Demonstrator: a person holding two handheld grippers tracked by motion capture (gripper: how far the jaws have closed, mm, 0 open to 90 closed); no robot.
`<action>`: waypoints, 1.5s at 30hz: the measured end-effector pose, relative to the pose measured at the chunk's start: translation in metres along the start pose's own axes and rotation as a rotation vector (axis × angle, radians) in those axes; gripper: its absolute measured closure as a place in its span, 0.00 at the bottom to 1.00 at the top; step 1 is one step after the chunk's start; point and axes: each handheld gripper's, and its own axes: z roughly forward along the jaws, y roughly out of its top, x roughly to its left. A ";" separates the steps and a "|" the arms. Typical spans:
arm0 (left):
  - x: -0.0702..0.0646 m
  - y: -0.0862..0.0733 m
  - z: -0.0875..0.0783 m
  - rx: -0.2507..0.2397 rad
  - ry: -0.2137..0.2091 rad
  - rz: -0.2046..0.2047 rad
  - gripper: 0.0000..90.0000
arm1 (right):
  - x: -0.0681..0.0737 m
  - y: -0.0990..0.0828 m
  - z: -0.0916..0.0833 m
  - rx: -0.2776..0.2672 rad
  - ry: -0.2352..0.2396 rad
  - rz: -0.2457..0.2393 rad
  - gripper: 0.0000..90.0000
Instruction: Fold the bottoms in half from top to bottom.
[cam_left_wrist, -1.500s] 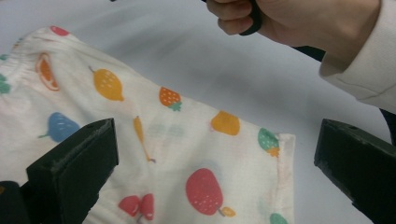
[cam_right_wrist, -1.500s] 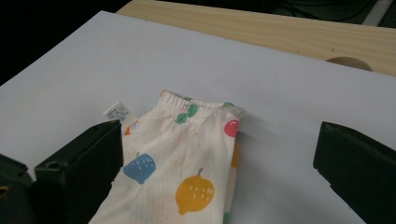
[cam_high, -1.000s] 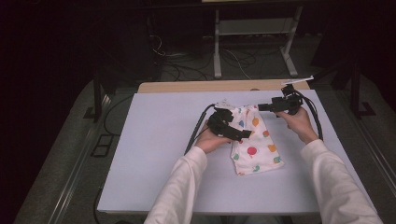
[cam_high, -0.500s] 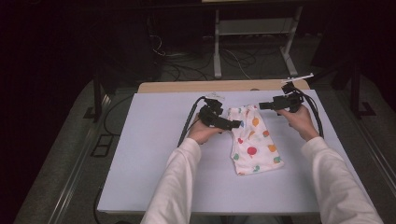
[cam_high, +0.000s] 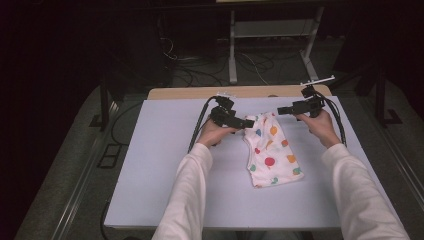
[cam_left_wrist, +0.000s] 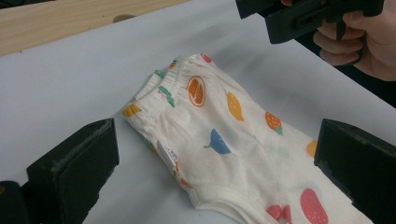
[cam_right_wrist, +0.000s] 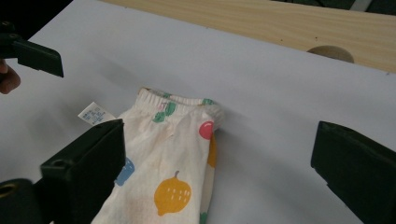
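Observation:
A small white garment (cam_high: 270, 150) printed with coloured fruit lies folded on the pale table cover (cam_high: 160, 170), waistband toward the far side. My left gripper (cam_high: 247, 122) hovers at the waistband's left corner, open, with nothing between its jaws. In the left gripper view the garment (cam_left_wrist: 224, 135) lies beyond my open left gripper (cam_left_wrist: 215, 172). My right gripper (cam_high: 281, 110) is just past the waistband's right corner, also open. In the right gripper view my right gripper (cam_right_wrist: 219, 163) frames the elastic waistband (cam_right_wrist: 180, 100) and a white care label (cam_right_wrist: 95, 113).
A strip of bare wooden tabletop (cam_high: 200, 92) runs along the far edge of the cover. Behind the table stand a metal frame (cam_high: 232, 55) and loose cables (cam_high: 175, 55) on a dark floor. Both forearms in white sleeves (cam_high: 185, 200) reach in from the near edge.
My left gripper has come off the garment's upper left part and moved a little back and left. The right gripper and the garment have hardly moved.

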 end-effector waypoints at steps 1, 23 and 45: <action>0.001 -0.001 0.003 0.003 0.003 -0.006 0.00 | -0.001 -0.001 0.001 0.003 0.002 0.007 0.05; 0.016 -0.025 0.051 0.081 -0.014 -0.130 0.05 | -0.018 -0.027 0.029 0.059 0.090 0.124 0.46; 0.025 -0.031 0.056 0.047 -0.053 -0.175 0.51 | -0.010 -0.032 0.054 0.095 0.120 0.144 0.76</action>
